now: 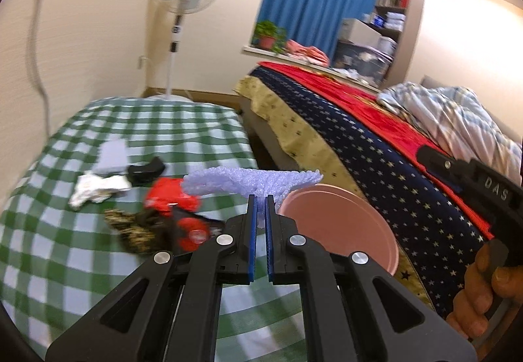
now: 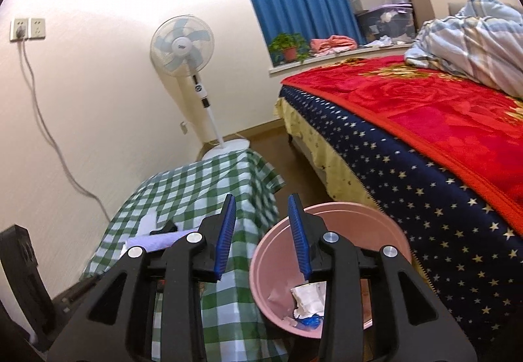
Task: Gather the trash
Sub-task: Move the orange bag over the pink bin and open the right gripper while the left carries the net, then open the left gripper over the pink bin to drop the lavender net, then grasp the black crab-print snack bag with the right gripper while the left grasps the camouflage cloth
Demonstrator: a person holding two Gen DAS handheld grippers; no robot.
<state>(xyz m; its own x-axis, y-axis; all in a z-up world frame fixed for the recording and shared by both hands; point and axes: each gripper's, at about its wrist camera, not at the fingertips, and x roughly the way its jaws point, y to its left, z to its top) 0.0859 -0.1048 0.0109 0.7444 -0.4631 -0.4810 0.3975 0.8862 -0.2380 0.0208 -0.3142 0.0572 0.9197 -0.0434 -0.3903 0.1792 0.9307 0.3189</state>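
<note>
Here the left gripper (image 1: 260,198) pinches lilac foam wrap (image 1: 251,182) beside the pink bin (image 1: 376,224); right gripper (image 2: 261,198) gapes.

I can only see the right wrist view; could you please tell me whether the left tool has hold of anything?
Observer: Yes, the left tool is shut on a lavender foam net.
Operator: Thank you. What trash lies on the table?
Observer: A crumpled white paper, a red wrapper, a brown patterned wrapper and a small black piece.
Operator: Is the net near the bin?
Observer: Its right tip shows just above the rim of the pink bin; I cannot tell whether it is truly over it.
</note>
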